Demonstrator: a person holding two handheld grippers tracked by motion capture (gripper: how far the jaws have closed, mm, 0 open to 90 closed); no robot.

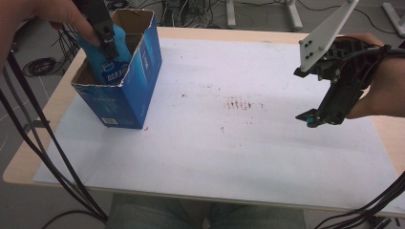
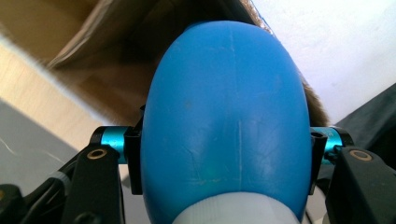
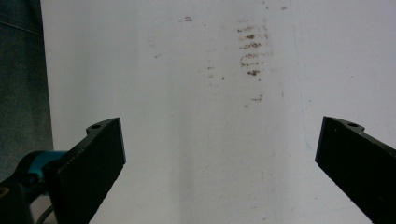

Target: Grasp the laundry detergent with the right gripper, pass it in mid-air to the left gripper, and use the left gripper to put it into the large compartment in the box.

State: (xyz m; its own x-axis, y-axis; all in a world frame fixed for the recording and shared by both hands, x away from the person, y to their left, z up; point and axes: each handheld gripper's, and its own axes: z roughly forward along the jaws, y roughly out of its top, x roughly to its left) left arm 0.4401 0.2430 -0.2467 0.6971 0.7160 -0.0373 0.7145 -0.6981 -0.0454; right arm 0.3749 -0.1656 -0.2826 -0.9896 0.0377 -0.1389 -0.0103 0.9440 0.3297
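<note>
At the far left of the table, the left gripper [image 1: 111,42] reached down into the open top of a blue cardboard box [image 1: 125,90], held from above by the person's left hand [image 1: 45,14]. Its jaws were closed on a blue bottle [image 1: 109,62] that stood partly inside the box, its printed label just above the torn rim. In the left gripper view the bottle [image 2: 226,121] bulged between the two black jaws, which pressed against its sides, and a white band showed at the bottom edge of the picture. Brown cardboard of the box interior [image 2: 107,70] lay behind the bottle. The box stood upright on a white sheet [image 1: 229,143] that covered most of the wooden table [image 1: 43,119], near the sheet's left rear corner. Black cables [image 1: 43,152] trailed from the left gripper down past the table's near left edge.

Toward the middle of the sheet, a patch of small brown stains [image 1: 237,103] marked the surface, well apart from the box.

At the right, the person's right hand [image 1: 382,90] held the right gripper [image 1: 309,119] above the sheet, tilted down and leftward, with its grey three-cornered plate [image 1: 325,33] rising above it. In the right gripper view its jaws stood wide apart and held nothing, with the stains [image 3: 250,46] on the sheet beyond them.
</note>
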